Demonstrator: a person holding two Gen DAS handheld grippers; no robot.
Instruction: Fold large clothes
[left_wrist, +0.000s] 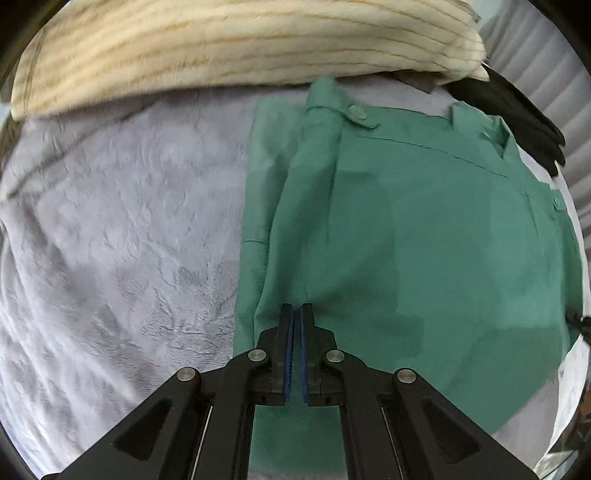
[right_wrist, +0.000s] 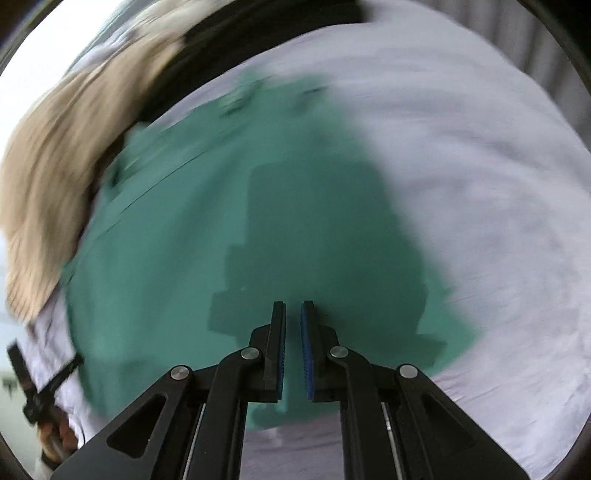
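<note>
A green button shirt (left_wrist: 424, 229) lies flat on a pale grey bedspread (left_wrist: 122, 229), back up, collar at the far side, its left sleeve folded in over the body. My left gripper (left_wrist: 297, 308) is shut, its tips at a raised fold of the green sleeve fabric; I cannot tell whether cloth is pinched between them. In the blurred right wrist view the green shirt (right_wrist: 192, 236) fills the middle. My right gripper (right_wrist: 293, 304) hovers over it with a narrow gap between the pads and nothing in it.
A cream striped knit garment (left_wrist: 236, 48) lies along the far edge of the bed and also shows in the right wrist view (right_wrist: 48, 177). A black garment (left_wrist: 517, 110) lies at the far right. Bare bedspread (right_wrist: 461, 184) lies right of the shirt.
</note>
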